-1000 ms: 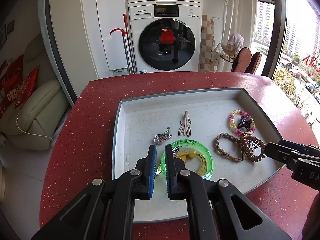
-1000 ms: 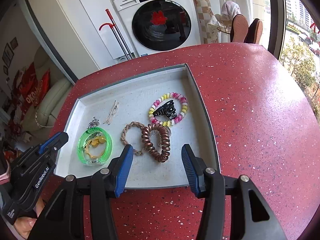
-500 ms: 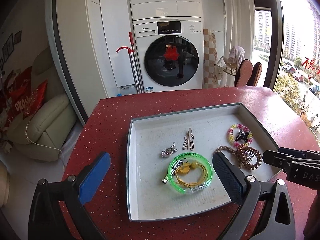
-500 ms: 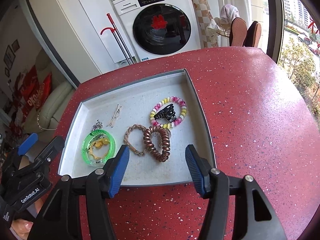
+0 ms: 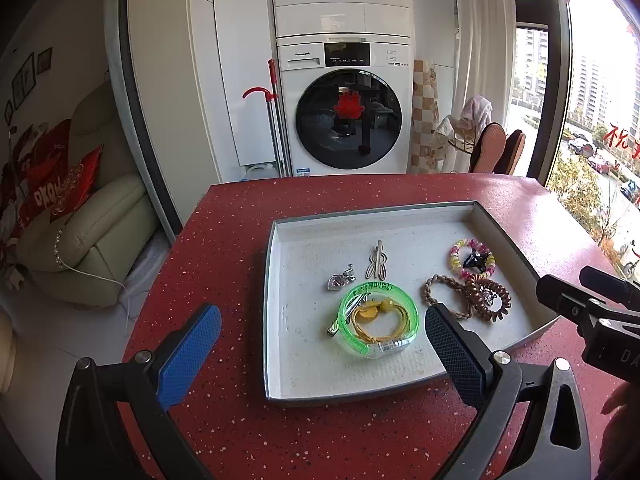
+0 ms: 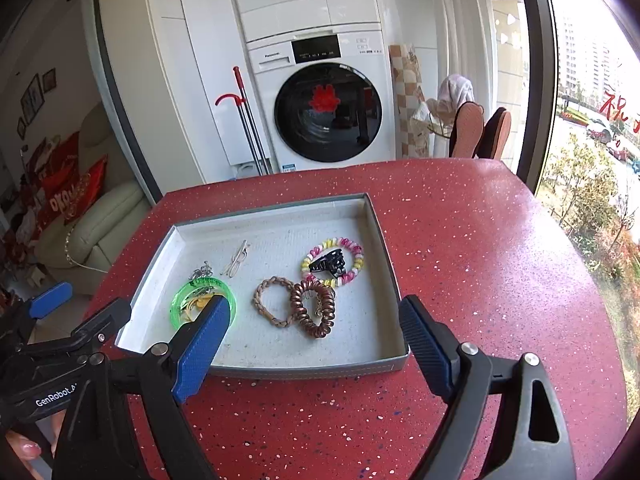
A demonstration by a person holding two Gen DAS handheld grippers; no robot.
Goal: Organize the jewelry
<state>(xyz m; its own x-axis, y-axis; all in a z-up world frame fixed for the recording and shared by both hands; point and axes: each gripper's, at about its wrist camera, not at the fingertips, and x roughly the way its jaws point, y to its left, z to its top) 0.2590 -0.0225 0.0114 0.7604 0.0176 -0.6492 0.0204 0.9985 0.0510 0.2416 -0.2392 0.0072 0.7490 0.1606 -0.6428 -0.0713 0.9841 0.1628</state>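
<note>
Both the left gripper [image 5: 322,344] and right gripper [image 6: 314,340] are held wide and empty above the table's near side. The jewelry, including the green bangle [image 5: 378,320], is gathered in the tray [image 6: 304,368]. The sorting seems nearly finished; any further pick would call for a descent.

Black tool [image 5: 320,348] arms, blue textured pads [image 5: 188,354], silver screws

We see bright daylight pouring in from the window [image 6: 592,128] on the right, where it is blown out to white. It leaves a sheen on the right side of the red tabletop [image 6: 500,240]. Shadows are soft. Both views stay sharp, with fisheye bending and dark vignetted corners.
</note>
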